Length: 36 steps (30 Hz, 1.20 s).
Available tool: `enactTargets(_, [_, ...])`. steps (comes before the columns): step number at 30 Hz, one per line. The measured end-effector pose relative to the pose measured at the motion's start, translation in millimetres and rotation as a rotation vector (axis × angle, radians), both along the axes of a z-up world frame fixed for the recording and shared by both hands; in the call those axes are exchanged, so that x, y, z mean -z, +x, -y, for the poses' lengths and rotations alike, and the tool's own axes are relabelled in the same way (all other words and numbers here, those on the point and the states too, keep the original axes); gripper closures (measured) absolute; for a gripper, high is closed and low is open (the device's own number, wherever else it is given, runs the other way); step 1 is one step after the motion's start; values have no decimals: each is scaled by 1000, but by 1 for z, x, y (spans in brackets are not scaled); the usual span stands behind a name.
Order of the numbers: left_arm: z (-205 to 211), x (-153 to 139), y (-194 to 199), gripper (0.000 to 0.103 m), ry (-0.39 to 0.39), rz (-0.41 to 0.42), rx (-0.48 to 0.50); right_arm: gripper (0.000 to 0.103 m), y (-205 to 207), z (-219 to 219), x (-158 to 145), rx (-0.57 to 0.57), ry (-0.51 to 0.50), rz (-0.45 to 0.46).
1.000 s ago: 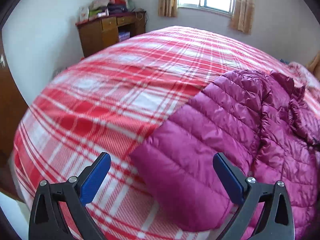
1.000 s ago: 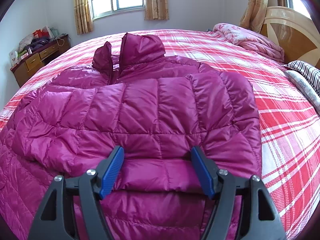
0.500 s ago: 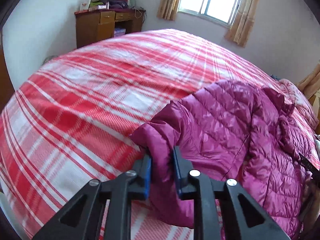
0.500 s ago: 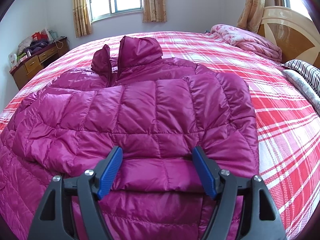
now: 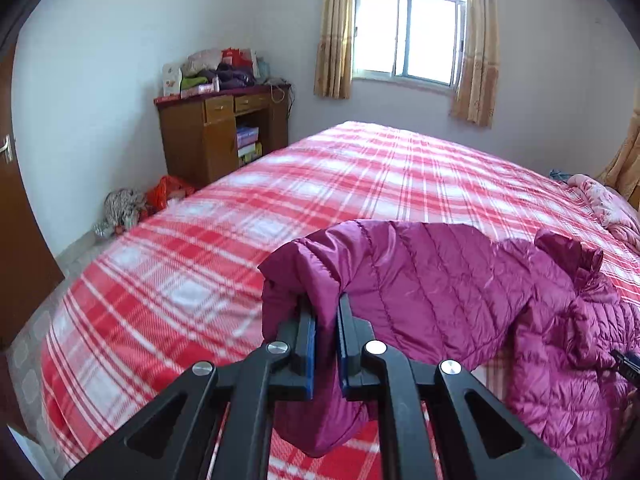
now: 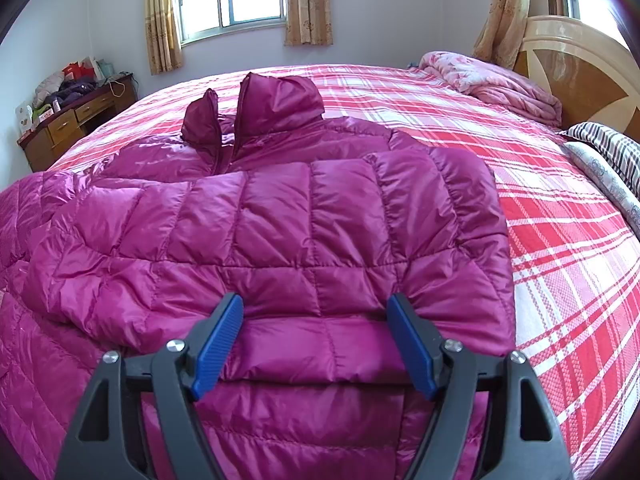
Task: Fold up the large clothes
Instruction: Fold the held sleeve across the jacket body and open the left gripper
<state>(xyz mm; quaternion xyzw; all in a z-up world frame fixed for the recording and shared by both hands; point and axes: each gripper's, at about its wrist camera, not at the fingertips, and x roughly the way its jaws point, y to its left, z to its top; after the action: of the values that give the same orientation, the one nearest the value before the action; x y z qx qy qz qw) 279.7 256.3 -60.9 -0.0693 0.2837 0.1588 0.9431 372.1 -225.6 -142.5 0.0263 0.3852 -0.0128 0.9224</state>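
Note:
A magenta quilted down jacket point(image 6: 280, 220) lies spread on the red plaid bed point(image 6: 560, 240), collar point(image 6: 276, 104) at the far end and one sleeve folded across its front. My right gripper point(image 6: 316, 312) stands open just above the jacket's near part, blue pads either side of the folded sleeve's end without pinching it. In the left wrist view my left gripper point(image 5: 325, 308) is shut on the cuff end of the other sleeve point(image 5: 292, 276). That sleeve hangs lifted off the bedspread point(image 5: 280, 184), trailing right to the jacket body point(image 5: 560, 340).
A wooden desk point(image 5: 224, 136) piled with clothes stands by the far wall, with bags on the floor point(image 5: 136, 204) beside it. A pink quilt point(image 6: 492, 84), a striped pillow point(image 6: 608, 148) and the headboard point(image 6: 580, 76) are at the right. A brown door point(image 5: 16, 240) is at the left.
My left gripper went from wide open around the sleeve end to shut on it, then rose, lifting the sleeve off the bed. The right gripper has stayed where it was.

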Motion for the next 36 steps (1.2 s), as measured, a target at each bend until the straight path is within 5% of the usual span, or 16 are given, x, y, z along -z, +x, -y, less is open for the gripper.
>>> enactTargets(9, [35,-41,8,95,52,53,76,23,1,5,-4,-22,32,-30])
enactTargets(21, [120,-97,-3,96,155,157,266,20,-65,34,-37,-48,-5,94])
enactTargets(36, [208,-98,19,96,227,126,441,20,-84,52,-10,-41,56,41])
